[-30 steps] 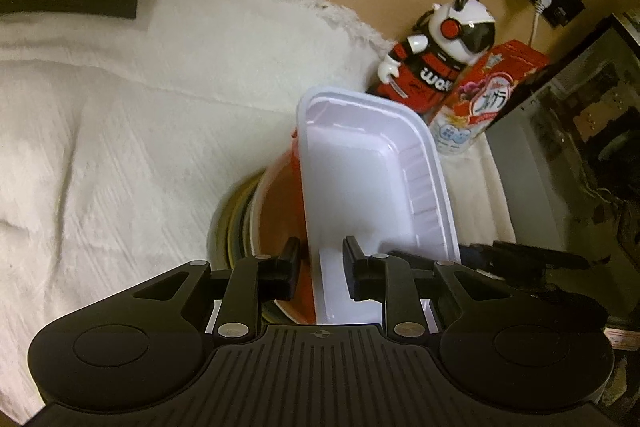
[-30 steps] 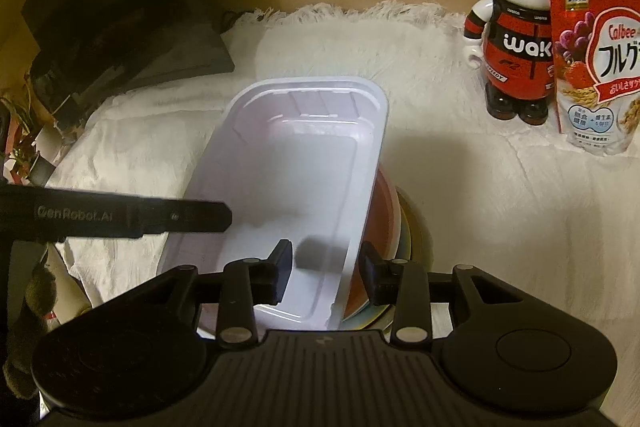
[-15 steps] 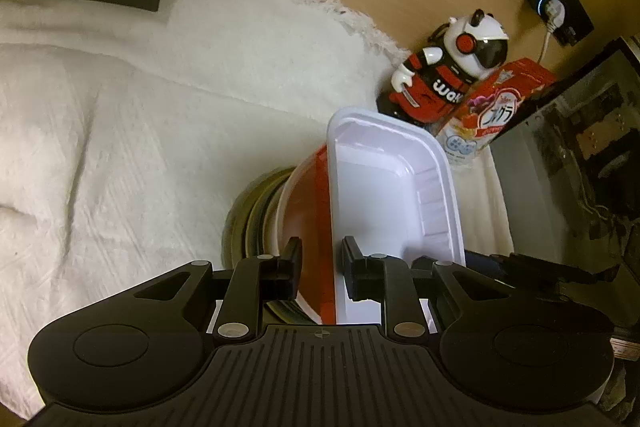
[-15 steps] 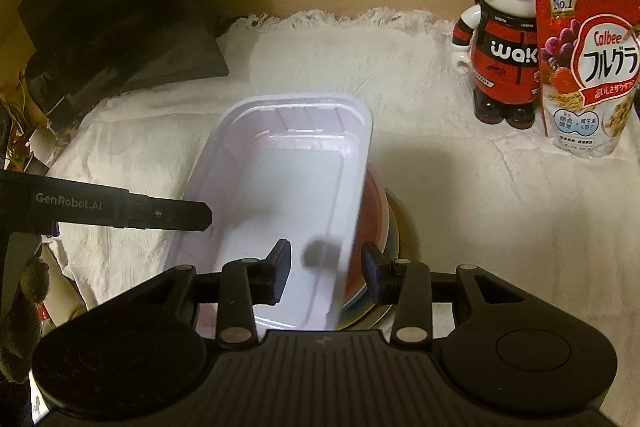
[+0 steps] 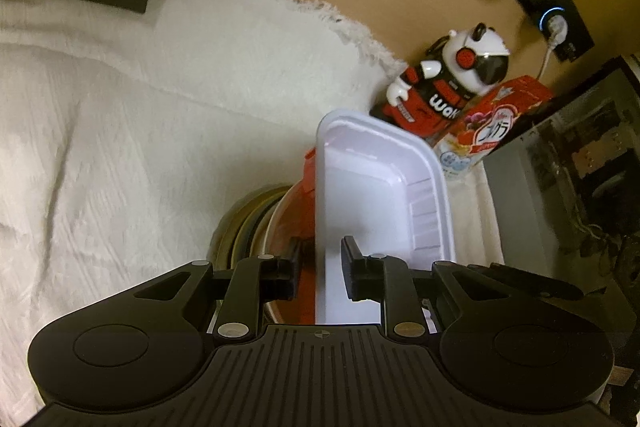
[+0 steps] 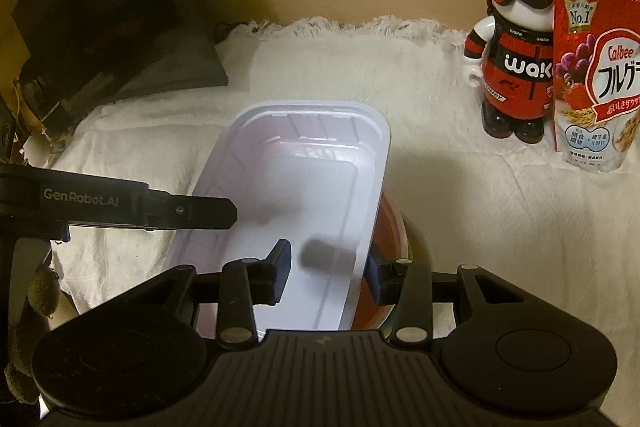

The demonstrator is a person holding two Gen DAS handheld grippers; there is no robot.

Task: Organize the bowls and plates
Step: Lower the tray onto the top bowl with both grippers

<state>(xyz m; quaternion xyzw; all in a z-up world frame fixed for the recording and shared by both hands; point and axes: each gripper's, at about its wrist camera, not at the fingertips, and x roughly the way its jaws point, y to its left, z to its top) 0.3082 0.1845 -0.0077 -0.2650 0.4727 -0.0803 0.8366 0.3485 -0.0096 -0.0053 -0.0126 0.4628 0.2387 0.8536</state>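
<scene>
A white rectangular plastic tray sits tilted on a stack of round dishes: a red bowl on darker plates. My left gripper straddles the tray's left long wall, one finger inside and one against the red bowl, with a gap showing at the pads. My right gripper straddles the tray's right long wall, jaws apart. The left gripper's finger shows in the right wrist view, over the tray's left rim.
A white cloth covers the surface. A panda robot figure and a red cereal bag stand at the back right. A dark box lies back left. A dark cabinet stands right.
Both grippers have drawn back and risen a little from the tray. The right gripper's jaws have widened slightly. The tray stays tilted on the stack.
</scene>
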